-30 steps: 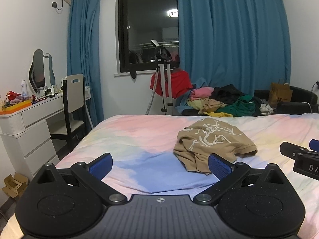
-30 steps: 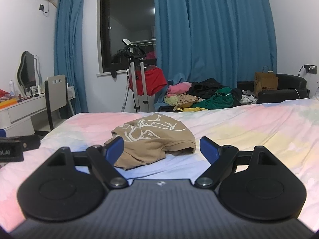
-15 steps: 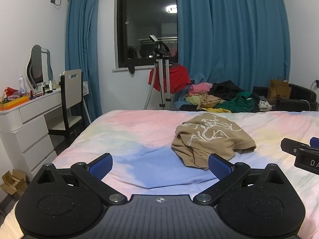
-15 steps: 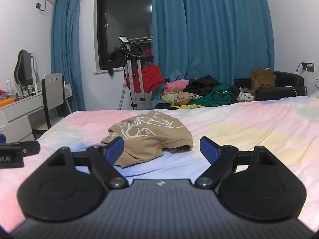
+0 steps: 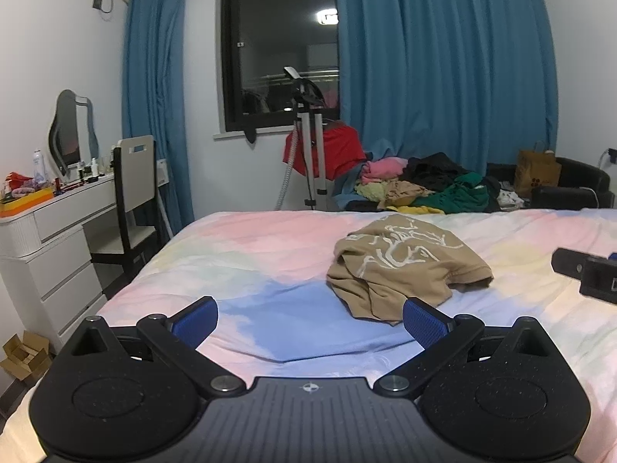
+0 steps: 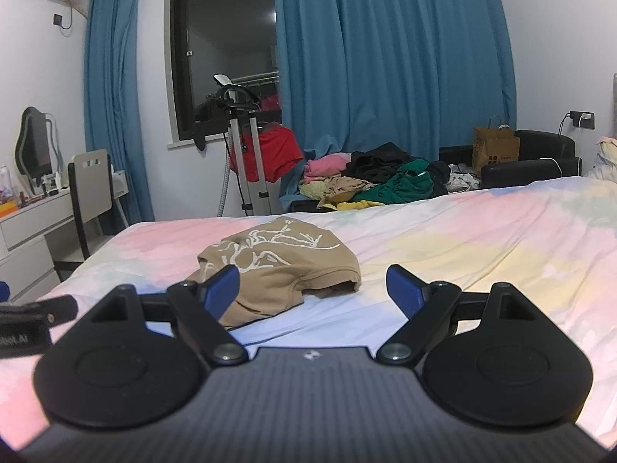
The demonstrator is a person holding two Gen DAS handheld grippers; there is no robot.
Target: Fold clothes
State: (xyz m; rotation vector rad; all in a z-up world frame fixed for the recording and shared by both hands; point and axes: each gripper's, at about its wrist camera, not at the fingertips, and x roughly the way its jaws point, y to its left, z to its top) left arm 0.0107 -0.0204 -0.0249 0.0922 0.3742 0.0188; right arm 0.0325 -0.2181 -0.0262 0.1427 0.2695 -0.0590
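A crumpled tan shirt (image 5: 405, 262) with a white print lies bunched on the pastel bedspread (image 5: 250, 254). It also shows in the right wrist view (image 6: 281, 266). My left gripper (image 5: 308, 318) is open and empty, hovering above the bed just short of the shirt's near edge. My right gripper (image 6: 312, 289) is open and empty, with its left fingertip (image 6: 221, 285) in front of the shirt. The right gripper's tip shows at the right edge of the left wrist view (image 5: 586, 274).
A pile of mixed clothes (image 5: 420, 189) lies beyond the far edge of the bed. A garment steamer stand (image 5: 312, 146) with a red garment stands by the window. A white dresser (image 5: 46, 239) and a chair (image 5: 131, 200) stand at the left. A black sofa with a paper bag (image 6: 497, 146) stands at the right.
Both grippers have risen and moved slightly forward toward the shirt. Both stay open. The shirt has not moved.
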